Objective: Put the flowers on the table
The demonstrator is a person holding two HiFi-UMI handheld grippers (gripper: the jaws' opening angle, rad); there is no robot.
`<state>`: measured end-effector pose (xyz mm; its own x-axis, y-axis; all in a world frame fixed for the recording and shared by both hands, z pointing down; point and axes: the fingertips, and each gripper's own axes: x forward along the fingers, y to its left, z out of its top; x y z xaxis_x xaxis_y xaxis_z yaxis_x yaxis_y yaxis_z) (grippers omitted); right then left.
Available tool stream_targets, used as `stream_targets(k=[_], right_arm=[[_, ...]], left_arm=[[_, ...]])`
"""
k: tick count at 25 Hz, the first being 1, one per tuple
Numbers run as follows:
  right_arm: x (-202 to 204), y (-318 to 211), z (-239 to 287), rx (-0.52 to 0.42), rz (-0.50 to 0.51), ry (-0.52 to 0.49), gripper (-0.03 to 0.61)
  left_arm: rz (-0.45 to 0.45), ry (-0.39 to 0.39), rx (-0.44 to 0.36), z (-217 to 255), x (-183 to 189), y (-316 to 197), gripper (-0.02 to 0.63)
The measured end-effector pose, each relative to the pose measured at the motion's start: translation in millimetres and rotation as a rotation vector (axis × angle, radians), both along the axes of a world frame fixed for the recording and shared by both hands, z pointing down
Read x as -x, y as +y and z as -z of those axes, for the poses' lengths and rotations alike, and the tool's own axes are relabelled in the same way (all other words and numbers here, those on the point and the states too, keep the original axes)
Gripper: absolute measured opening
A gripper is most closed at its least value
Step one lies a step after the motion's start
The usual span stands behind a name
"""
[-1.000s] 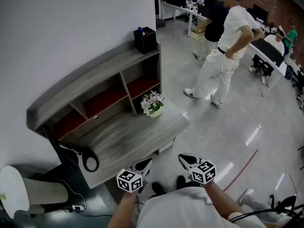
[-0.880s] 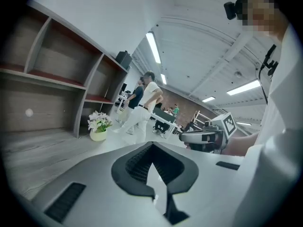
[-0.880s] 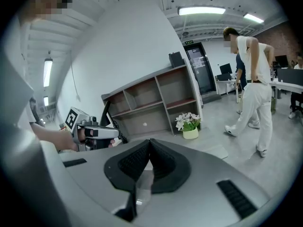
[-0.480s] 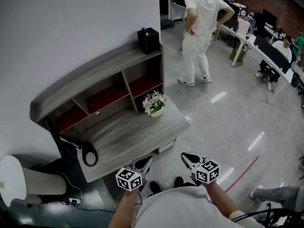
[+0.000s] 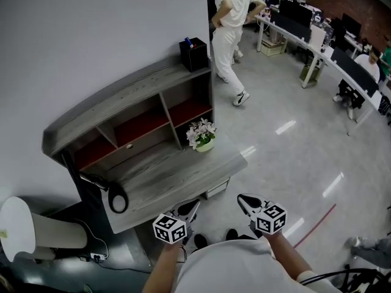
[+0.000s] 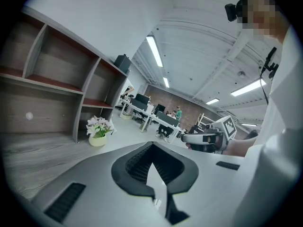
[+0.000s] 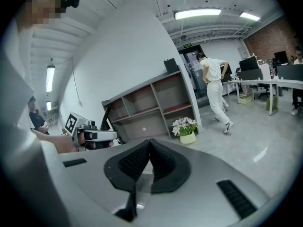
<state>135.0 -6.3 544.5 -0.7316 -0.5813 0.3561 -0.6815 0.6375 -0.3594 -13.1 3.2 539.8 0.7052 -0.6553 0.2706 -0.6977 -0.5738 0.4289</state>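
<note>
A small pot of white flowers (image 5: 201, 136) stands on the right end of the grey desk (image 5: 159, 182), in front of its lower shelf. It also shows in the left gripper view as the flowers (image 6: 98, 129), and in the right gripper view as the flowers (image 7: 185, 128). My left gripper (image 5: 190, 206) hovers just off the desk's front edge, jaws shut and empty. My right gripper (image 5: 242, 199) is beside it over the floor, also shut with nothing held. Both are well short of the pot. Up close, the left gripper (image 6: 152, 144) and right gripper (image 7: 150, 141) each show pads meeting.
The desk carries a shelf unit (image 5: 134, 124) with red-lined compartments and a black pen holder (image 5: 194, 52) on top. A black looped cable (image 5: 116, 200) lies at its left end. A white stool (image 5: 15, 237) stands at lower left. A person in white (image 5: 229, 17) walks near office desks (image 5: 305, 29).
The person in white has walked away toward the far doorway. Both grippers have stayed nearly where they were, still shut.
</note>
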Motion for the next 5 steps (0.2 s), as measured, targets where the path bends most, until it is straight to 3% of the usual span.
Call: stream_targets(k=[5], right_arm=[[-3.6,-5.9,0.7,-0.006,-0.001,-0.001,0.018]], left_arm=[[-0.002,-0.004,0.004,-1.7,-2.8,-2.4,0.009]])
